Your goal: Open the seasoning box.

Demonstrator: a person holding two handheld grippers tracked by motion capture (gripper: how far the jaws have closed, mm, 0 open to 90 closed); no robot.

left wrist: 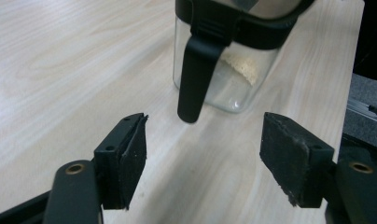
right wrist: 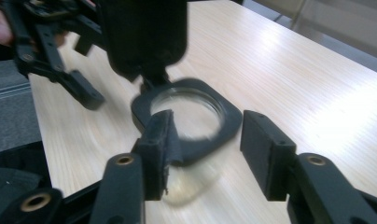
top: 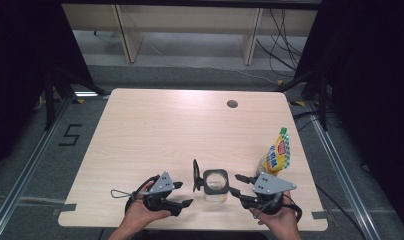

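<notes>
Near the front edge of the counter point(top: 140, 130) stands a glass jar point(top: 216, 189), clear-walled with a square black collar round its mouth. Its black lid point(top: 195, 175) is flipped up on the left side and stands nearly on edge. In the left gripper view a black latch tab point(left wrist: 196, 77) hangs down the jar's wall, and a little pale crumbly stuff lies at the bottom.

The left hand-held gripper point(top: 184, 194) sits just left of the jar, jaws spread with nothing between them, short of the latch tab. The right hand-held gripper point(top: 236, 184) sits just right of the jar, also spread; in the right gripper view its left pad overlaps the collar's near rim, but the blur hides whether it touches. Neither pinches the jar.

Behind the right hand-held gripper, near the counter's right edge, a yellow packet point(top: 276, 156) with green checks stands tilted. Farther back lies a round cable hole point(top: 232, 104). Nothing stands between the grippers and the jar.
</notes>
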